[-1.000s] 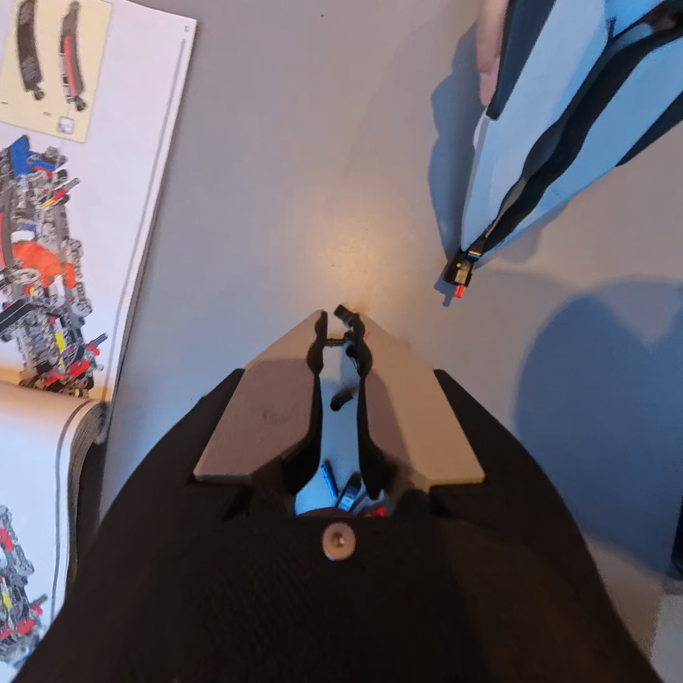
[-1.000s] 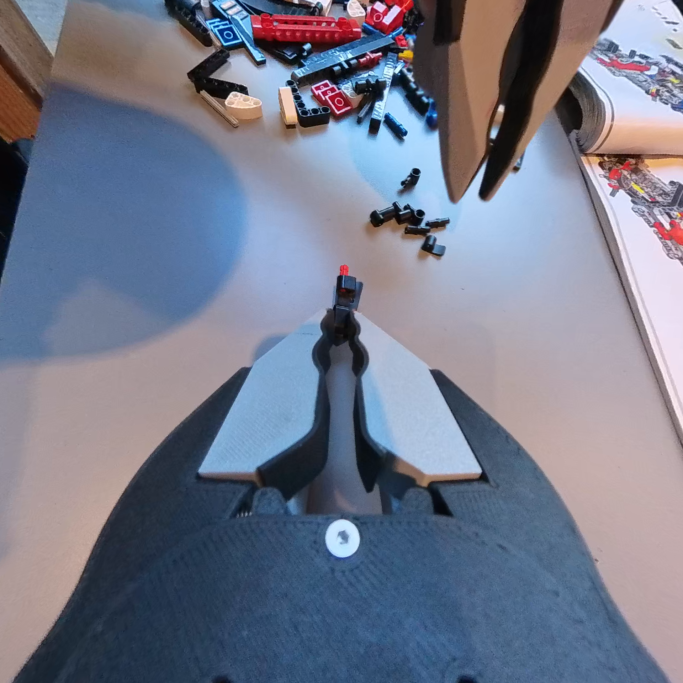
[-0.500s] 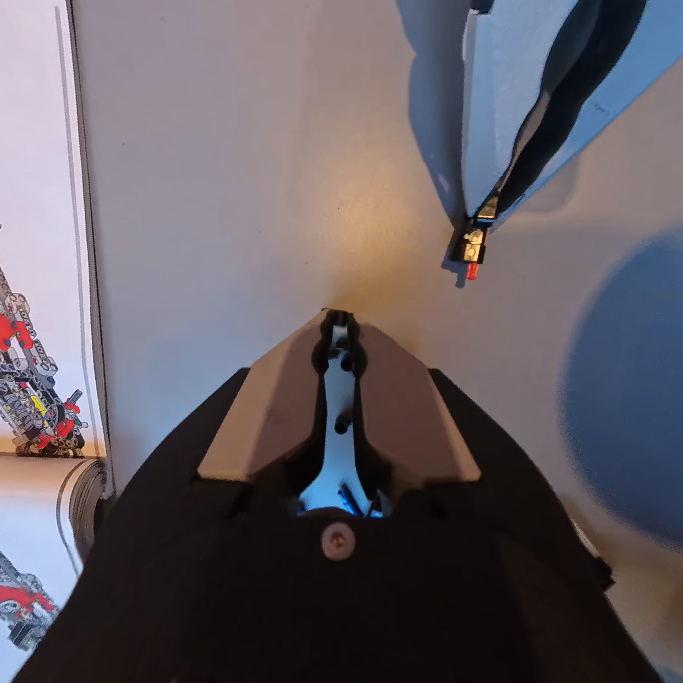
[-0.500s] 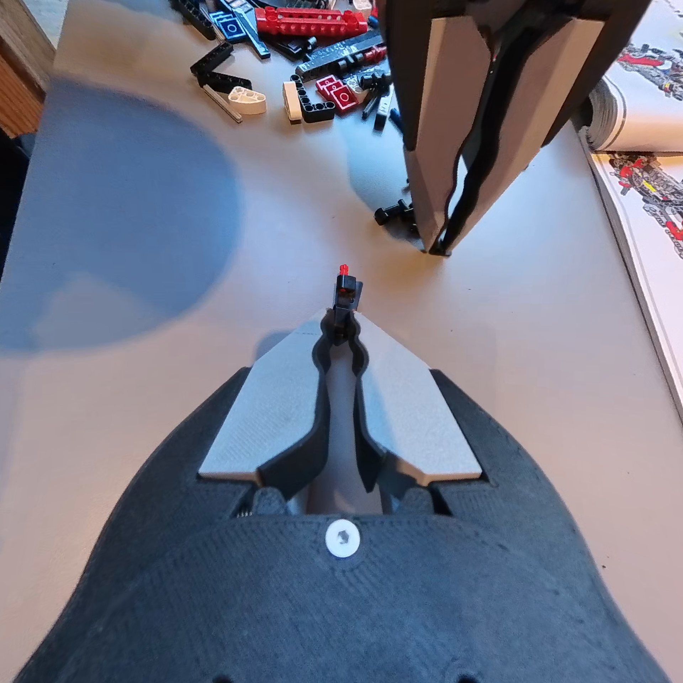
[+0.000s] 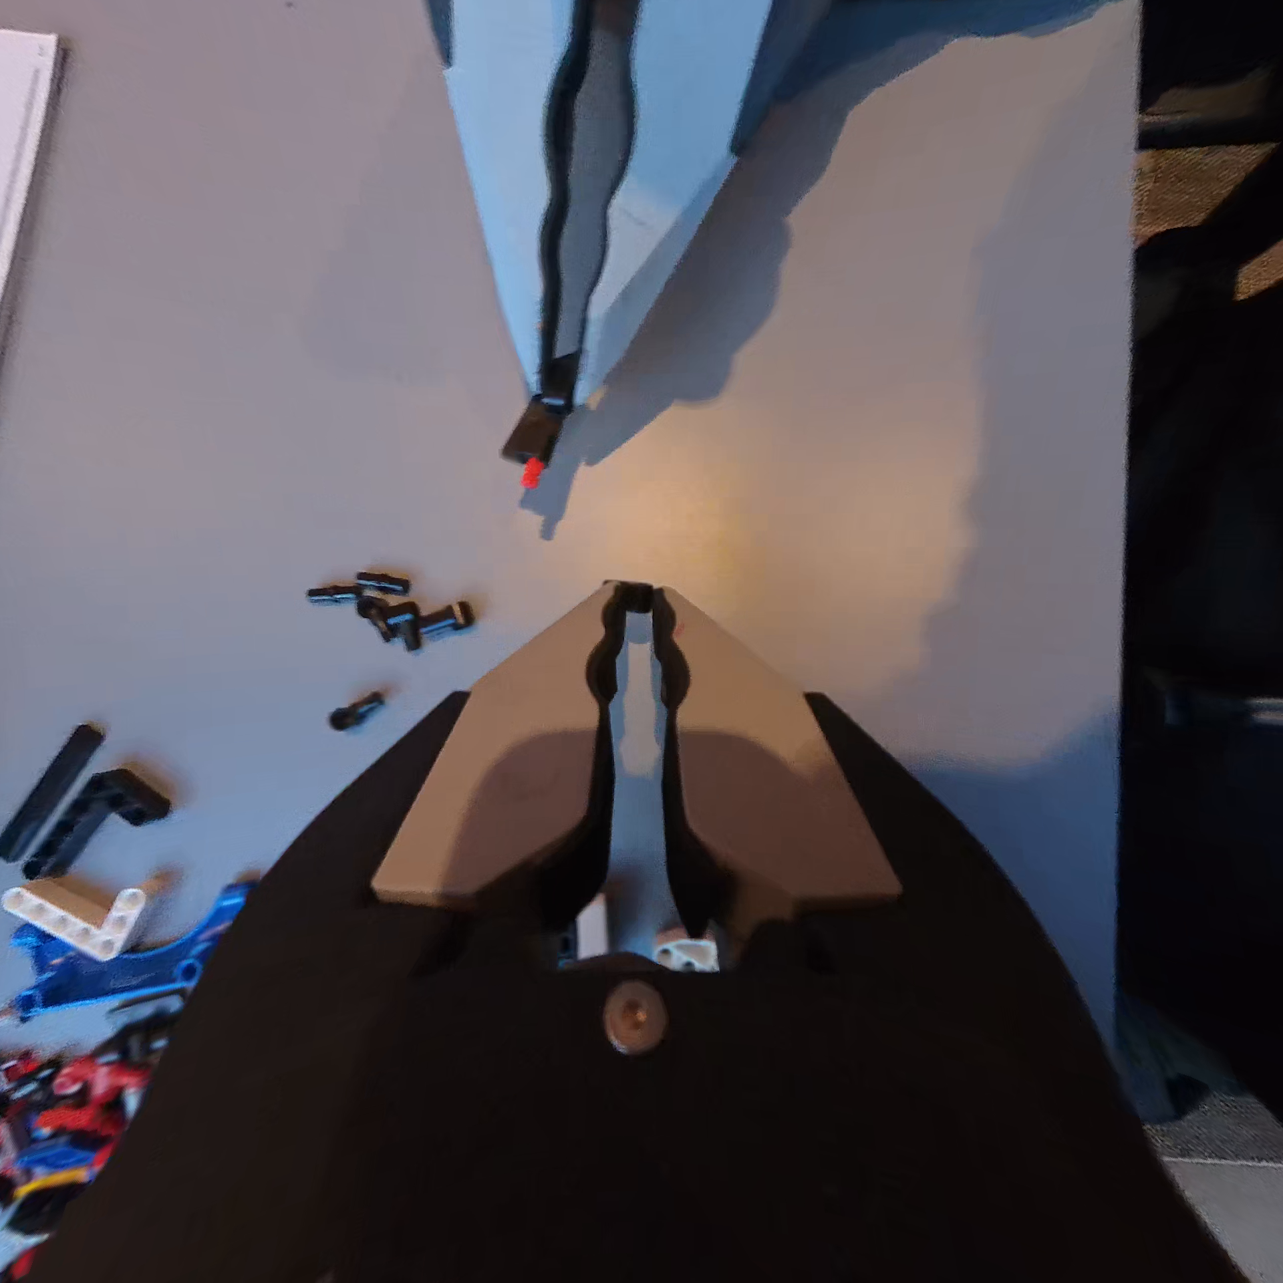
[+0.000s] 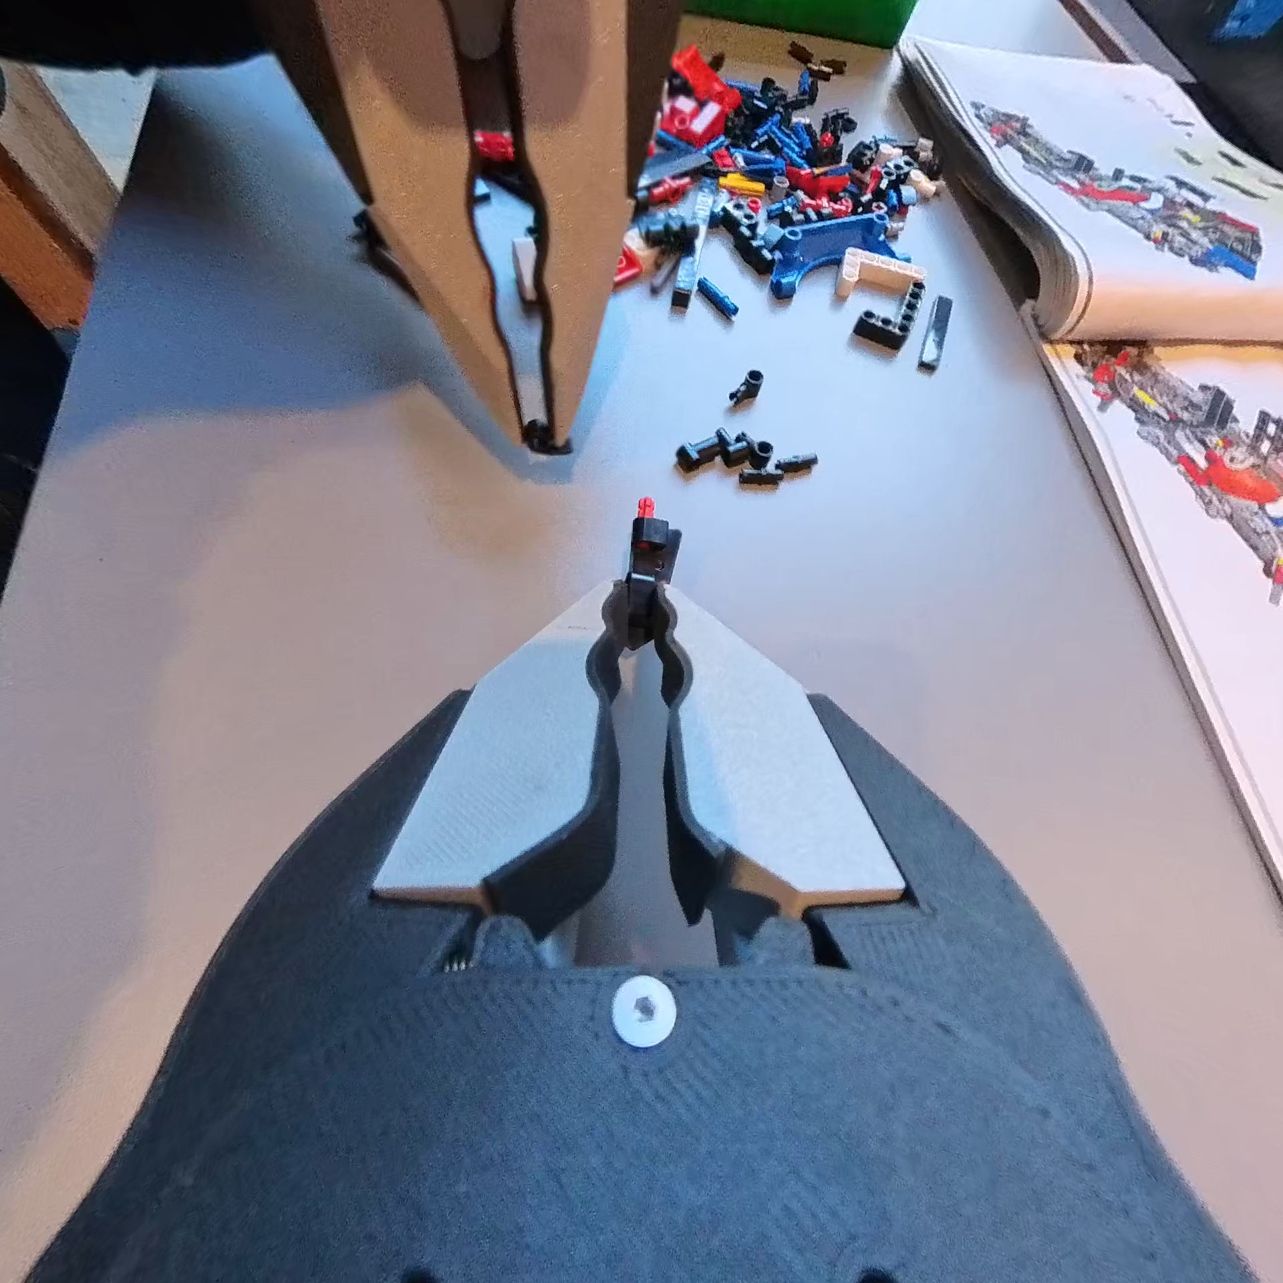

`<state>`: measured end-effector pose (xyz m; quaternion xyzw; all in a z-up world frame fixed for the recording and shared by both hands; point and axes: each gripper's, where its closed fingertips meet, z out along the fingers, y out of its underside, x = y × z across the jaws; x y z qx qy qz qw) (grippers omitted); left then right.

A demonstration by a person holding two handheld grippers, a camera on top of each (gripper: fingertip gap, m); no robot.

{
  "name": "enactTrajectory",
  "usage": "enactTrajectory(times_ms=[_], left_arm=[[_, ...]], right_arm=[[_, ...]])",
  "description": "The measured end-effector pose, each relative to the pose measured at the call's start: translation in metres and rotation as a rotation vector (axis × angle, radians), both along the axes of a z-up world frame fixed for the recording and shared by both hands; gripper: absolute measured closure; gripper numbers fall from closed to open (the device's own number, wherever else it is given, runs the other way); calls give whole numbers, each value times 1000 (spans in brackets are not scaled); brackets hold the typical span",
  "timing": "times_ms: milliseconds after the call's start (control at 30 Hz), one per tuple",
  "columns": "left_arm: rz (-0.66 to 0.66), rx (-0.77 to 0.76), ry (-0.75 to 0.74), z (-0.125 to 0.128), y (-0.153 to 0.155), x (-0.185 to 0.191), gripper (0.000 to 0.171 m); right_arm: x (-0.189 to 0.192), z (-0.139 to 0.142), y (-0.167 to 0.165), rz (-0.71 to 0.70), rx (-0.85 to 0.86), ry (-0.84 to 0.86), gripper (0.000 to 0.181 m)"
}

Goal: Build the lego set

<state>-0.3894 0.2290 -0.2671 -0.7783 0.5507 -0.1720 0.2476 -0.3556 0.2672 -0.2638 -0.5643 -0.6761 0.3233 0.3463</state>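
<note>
My right gripper (image 6: pixel 642 611) is shut on a small black connector with a red pin (image 6: pixel 649 538) sticking out of its front, held just above the grey table. It also shows in the left wrist view (image 5: pixel 555 389), with the connector (image 5: pixel 531 441) pointing at my left gripper. My left gripper (image 5: pixel 633 590) is shut on a small black pin (image 5: pixel 633 598) at its tips. In the right wrist view the left gripper (image 6: pixel 545 437) comes down from the top, tips near the table, a short way left of and beyond the connector.
A cluster of loose black pins (image 6: pixel 746 458) lies right of the left gripper's tips, also seen in the left wrist view (image 5: pixel 396 614). A pile of mixed bricks (image 6: pixel 764 187) lies behind. An open instruction booklet (image 6: pixel 1145 208) lies on the right. The table edge (image 5: pixel 1128 486) is close. The tips of one gripper are about 6 cm away from the tips of the other.
My left gripper dropped onto the cluster of black pins, shut on one, and swung left away from the booklet. My right gripper has stayed still with its connector.
</note>
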Motion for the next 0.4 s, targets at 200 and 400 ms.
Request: enactTrajectory(times_ms=[200,400], left_arm=[[-14,55,38,-21,-6,0,169],[-34,154,53,-21,-3,-1,169]], right_arm=[[-12,3,5,-21,92,19,179],[-16,9,26,-109,165,78,179]])
